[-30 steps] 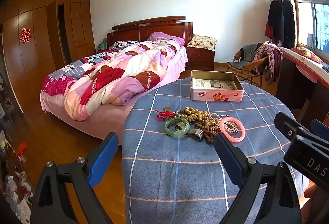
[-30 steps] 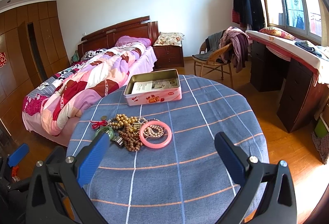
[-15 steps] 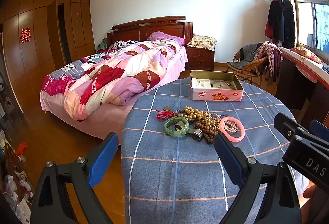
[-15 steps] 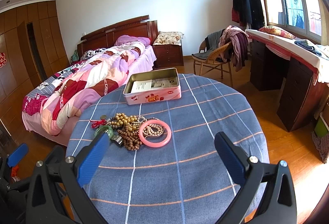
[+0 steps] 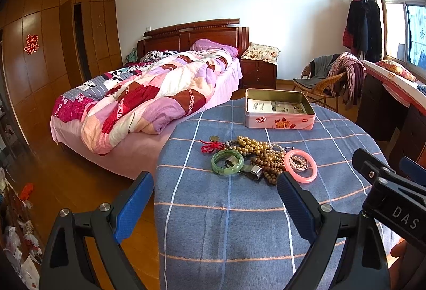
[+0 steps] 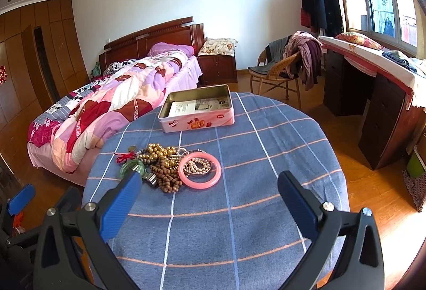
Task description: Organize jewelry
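We hold both grippers wide and empty above the near edge of the counter (image 6: 266, 210): the left gripper (image 5: 215, 196) low at 6 o'clock of the pile, the right gripper (image 6: 210, 196) beside it.

The jewelry lies in one heap mid-counter. The pink bangle (image 6: 199, 170) sits at the heap's 3 o'clock with small pearls (image 6: 197, 164) inside its ring. The wooden beads (image 6: 166, 176) touch it, the gold beads (image 6: 157, 152) lie behind, the green bracelet (image 5: 227, 162) is at 9 o'clock, and a red cord (image 5: 210, 147) at 10 o'clock. The open tin (image 6: 197, 109), paper on its bottom, stands apart at 12 o'clock.

Our main risk, we judge, is tangling: lifting one strand could drag its neighbours along or scatter them, since they overlap. Closing on the bangle may also snag the pearls inside it. The bangle looks hard and smooth, so it could slip from the pads. The cloth may bunch if a finger digs in, and beads near the 9 o'clock edge could roll off.
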{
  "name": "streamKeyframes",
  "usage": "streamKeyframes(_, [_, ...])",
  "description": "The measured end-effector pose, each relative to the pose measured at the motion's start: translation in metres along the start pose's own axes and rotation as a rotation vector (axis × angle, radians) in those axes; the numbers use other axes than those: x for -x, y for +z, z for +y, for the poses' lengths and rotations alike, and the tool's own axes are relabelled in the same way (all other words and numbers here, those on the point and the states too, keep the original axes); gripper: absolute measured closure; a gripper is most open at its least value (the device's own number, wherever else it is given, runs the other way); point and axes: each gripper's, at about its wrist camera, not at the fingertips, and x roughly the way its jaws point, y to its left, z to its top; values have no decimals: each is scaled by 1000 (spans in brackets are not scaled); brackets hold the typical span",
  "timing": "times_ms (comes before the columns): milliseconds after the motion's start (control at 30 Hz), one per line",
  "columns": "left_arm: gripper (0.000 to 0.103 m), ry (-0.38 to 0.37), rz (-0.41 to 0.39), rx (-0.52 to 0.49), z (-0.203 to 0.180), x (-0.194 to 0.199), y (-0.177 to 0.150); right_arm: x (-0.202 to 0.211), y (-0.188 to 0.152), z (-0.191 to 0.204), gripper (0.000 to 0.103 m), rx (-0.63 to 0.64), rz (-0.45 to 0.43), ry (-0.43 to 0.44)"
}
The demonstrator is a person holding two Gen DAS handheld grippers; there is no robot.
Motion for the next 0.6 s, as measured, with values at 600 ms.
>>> streamKeyframes(600, [9,-71,181,41,12,-91,-17,-75,-12,-35,0,-39,197,76])
